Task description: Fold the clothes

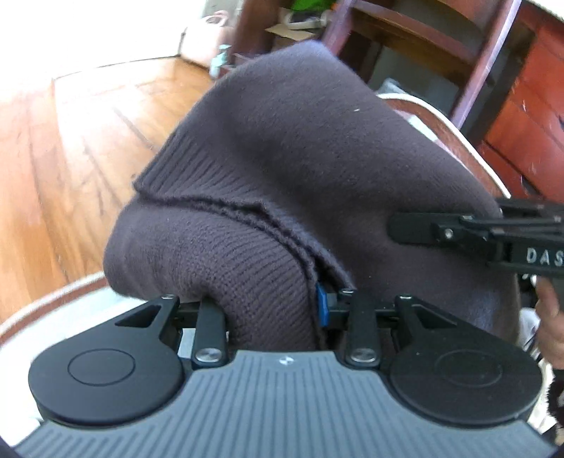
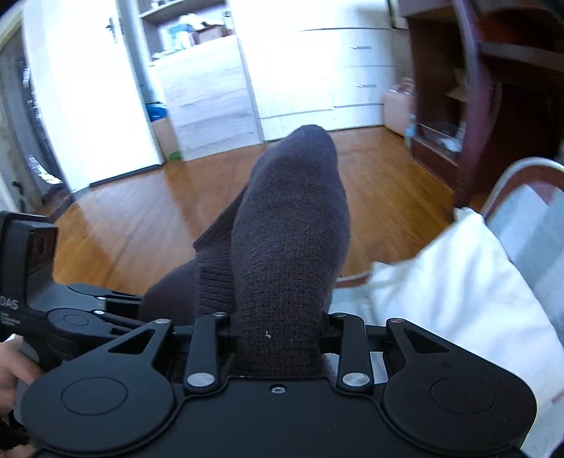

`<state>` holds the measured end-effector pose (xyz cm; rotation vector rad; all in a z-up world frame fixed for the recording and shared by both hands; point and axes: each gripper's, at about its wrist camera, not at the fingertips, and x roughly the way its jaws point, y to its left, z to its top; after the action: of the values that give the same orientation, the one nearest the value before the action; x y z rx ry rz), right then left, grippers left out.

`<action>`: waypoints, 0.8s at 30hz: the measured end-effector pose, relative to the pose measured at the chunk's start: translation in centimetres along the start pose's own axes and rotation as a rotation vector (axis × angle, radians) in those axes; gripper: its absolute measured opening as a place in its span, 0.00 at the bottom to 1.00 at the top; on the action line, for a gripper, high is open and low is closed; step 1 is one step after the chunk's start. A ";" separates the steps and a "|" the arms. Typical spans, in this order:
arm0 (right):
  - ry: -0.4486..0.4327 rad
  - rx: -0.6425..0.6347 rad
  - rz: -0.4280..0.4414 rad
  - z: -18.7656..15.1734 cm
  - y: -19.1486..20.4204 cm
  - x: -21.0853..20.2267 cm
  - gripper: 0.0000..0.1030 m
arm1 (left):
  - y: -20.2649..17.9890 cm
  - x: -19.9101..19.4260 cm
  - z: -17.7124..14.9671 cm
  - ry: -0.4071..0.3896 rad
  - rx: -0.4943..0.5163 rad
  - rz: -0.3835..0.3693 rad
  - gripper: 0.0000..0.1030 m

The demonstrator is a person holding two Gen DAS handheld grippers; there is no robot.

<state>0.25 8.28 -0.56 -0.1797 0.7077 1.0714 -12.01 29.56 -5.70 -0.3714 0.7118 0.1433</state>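
A dark grey knitted sweater [image 1: 317, 148] hangs lifted above the table. In the left wrist view its ribbed hem is bunched between the jaws of my left gripper [image 1: 275, 310], which is shut on it. The cloth hides the fingertips. My right gripper [image 1: 423, 229] reaches in from the right edge and grips the same sweater further along. In the right wrist view a thick fold of the sweater [image 2: 289, 229] rises out of my right gripper [image 2: 278, 327], shut on it. My left gripper [image 2: 81, 317] shows at the left, held by a hand.
A round table with a wooden rim [image 2: 521, 165] lies below, with a white cloth [image 2: 458, 282] on it. A wooden chair [image 1: 405, 31] and a red-brown cabinet [image 1: 528, 105] stand beyond it. Wooden floor [image 2: 158, 218] stretches to white drawers [image 2: 335, 70].
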 end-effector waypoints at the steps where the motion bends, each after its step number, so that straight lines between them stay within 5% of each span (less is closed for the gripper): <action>1: -0.001 0.008 -0.017 -0.1 -0.3 -0.1 0.35 | -0.3 0.1 0.2 0.003 0.007 0.003 0.30; 11: -0.031 0.088 0.039 0.0 -5.4 -0.5 0.35 | -2.5 1.6 2.9 0.029 0.007 -0.027 0.30; 18: -0.011 -0.036 -0.085 5.8 -10.6 -1.9 0.34 | -6.9 5.5 9.3 0.038 0.058 -0.130 0.29; 21: 0.025 -0.122 -0.123 8.9 -12.9 -1.4 0.35 | -8.1 8.0 11.7 0.025 -0.061 -0.183 0.31; 24: 0.090 -0.236 -0.219 10.5 -15.8 1.0 0.48 | -7.4 13.0 10.9 0.077 -0.234 -0.179 0.51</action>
<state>18.60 6.13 3.83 -0.4998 0.6247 0.9384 6.24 26.85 -4.60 -0.6648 0.7358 0.0426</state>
